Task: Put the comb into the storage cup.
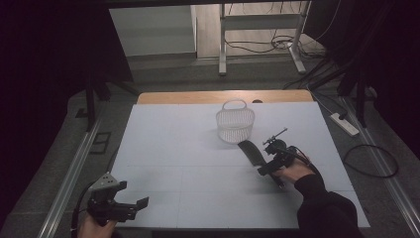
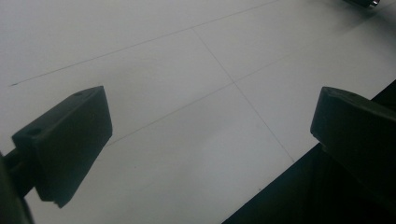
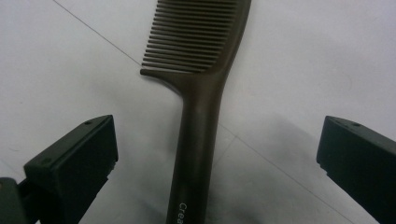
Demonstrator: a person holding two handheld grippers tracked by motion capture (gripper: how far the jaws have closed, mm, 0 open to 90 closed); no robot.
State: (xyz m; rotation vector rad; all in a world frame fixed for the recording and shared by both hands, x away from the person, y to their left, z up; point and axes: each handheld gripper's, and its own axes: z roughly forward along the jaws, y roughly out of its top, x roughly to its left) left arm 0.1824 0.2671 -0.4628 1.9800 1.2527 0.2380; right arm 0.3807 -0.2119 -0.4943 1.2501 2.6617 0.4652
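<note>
Dim room, dark drapes at both sides, grey floor with loose cables and a metal frame stand at the far end.

Item 1. Surface [image 1: 178, 163]: white board ruled with faint seam lines, a strip of wood showing along its far edge. Carries items 2 and 3.

Item 2. Basket [image 1: 235, 124]: white, openwork, oval, with an upright loop handle. Stands upright on the far centre of the surface, just beyond the comb's toothed end; whether the two touch cannot be told.

Item 3. Comb [image 3: 198, 93]: dark brown, long-handled, fine teeth on one side, pale lettering low on the handle. Lies flat on the surface, right of centre, toothed end toward the basket, handle toward the person's right hand. In the right gripper view the handle runs up the middle, between the two jaws and clear of both.

Item 4. Right gripper [image 1: 267, 166]: black, held in a dark-sleeved hand at the near end of the comb. Jaws wide apart, one on each side of the handle, nothing clamped.

Item 5. Left gripper [image 1: 136, 204]: black, grey three-cornered plate on top, at the near left corner of the surface, well apart from the comb. Jaws spread wide over bare board, holding nothing.
</note>
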